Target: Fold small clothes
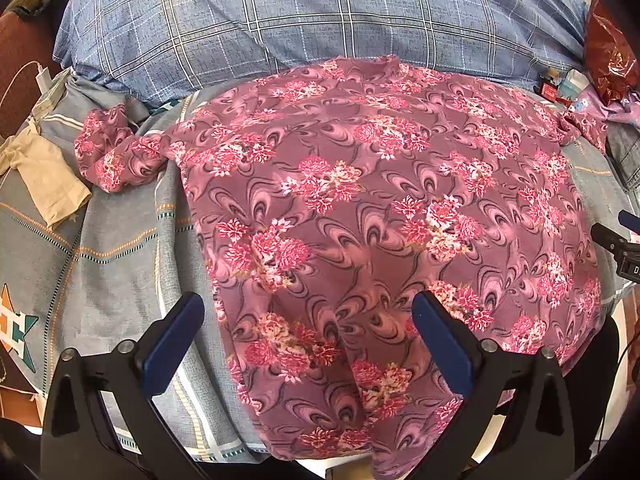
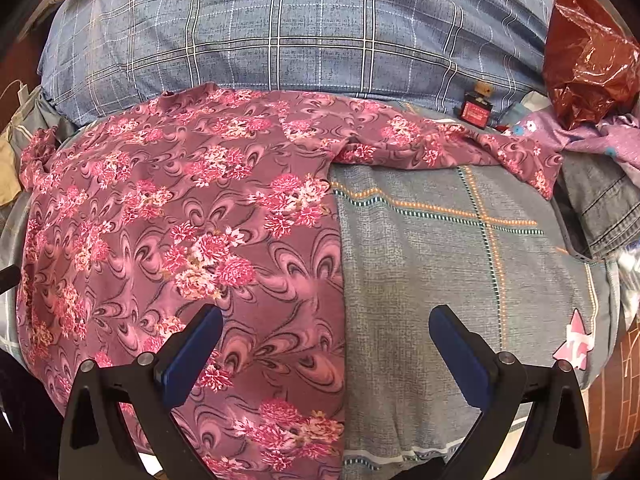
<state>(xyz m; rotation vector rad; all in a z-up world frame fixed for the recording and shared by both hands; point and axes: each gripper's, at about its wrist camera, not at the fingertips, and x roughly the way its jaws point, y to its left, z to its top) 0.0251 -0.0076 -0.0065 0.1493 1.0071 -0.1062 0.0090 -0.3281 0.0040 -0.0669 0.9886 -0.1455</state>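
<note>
Bed spread with a grey checked sheet (image 2: 440,248) (orange and teal dotted lines), backed by a blue plaid pillow (image 2: 300,32). Brick-patterned floor (image 2: 616,400) at lower right. Bright, even daylight throughout.

A mauve, pink-flowered fabric garment (image 1: 380,216) (image 2: 168,216) is spread flat on the bed, sleeves out to both sides, the left one bunched.

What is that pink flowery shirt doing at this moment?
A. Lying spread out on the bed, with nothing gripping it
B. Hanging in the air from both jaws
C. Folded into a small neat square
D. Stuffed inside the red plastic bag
A: the flowery shirt lies spread flat over the grey bedsheet, sleeves out to the sides, while the left gripper and right gripper both have their jaws wide apart, holding nothing.
</note>
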